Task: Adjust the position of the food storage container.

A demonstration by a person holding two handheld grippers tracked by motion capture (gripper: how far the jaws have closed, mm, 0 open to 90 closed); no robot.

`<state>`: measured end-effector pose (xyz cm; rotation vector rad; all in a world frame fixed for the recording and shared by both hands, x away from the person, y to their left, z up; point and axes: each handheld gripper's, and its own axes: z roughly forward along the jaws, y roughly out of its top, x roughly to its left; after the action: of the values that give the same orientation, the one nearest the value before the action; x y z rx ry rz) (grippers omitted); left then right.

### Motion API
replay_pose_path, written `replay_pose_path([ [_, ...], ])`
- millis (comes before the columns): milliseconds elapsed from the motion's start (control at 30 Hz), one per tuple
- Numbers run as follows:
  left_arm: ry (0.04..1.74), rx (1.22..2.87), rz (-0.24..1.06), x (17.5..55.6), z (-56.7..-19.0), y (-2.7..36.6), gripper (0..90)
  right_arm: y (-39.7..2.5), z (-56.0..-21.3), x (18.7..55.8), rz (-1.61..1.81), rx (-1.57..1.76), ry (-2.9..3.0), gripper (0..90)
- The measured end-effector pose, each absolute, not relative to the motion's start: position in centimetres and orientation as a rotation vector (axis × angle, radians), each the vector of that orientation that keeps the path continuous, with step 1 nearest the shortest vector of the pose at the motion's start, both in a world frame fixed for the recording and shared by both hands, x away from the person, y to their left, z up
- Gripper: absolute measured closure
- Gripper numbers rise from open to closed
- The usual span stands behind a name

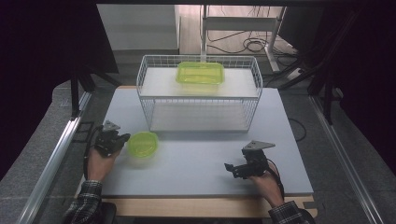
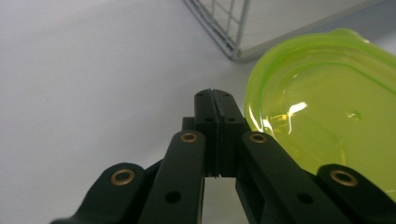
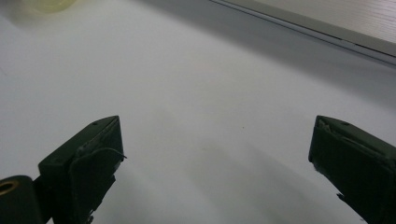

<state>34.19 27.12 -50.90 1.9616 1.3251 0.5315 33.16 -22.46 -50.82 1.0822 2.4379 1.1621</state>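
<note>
Left tool closed beside green lid; right tool agape.

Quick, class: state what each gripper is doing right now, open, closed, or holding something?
Left gripper: closed, holding nothing, beside the green lid.
Right gripper: open wide, empty, over the table.

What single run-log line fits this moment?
left tongs: shut, empty, beside round green lid | right tongs: open, over table | green container: on wire basket
</note>
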Motion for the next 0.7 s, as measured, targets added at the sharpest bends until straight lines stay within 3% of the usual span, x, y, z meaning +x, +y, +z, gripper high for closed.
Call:
replay_pose_path([
  [300,1.303,1.991,0.489,33.7,-51.1,25.5,90.0,-22.3,-50.9,33.2,1.152,1.078,2.448,3.1],
  [700,1.358,1.939,0.517,32.5,-50.7,27.3,90.0,-22.2,-51.0,33.1,1.147,1.073,2.458,3.3],
])
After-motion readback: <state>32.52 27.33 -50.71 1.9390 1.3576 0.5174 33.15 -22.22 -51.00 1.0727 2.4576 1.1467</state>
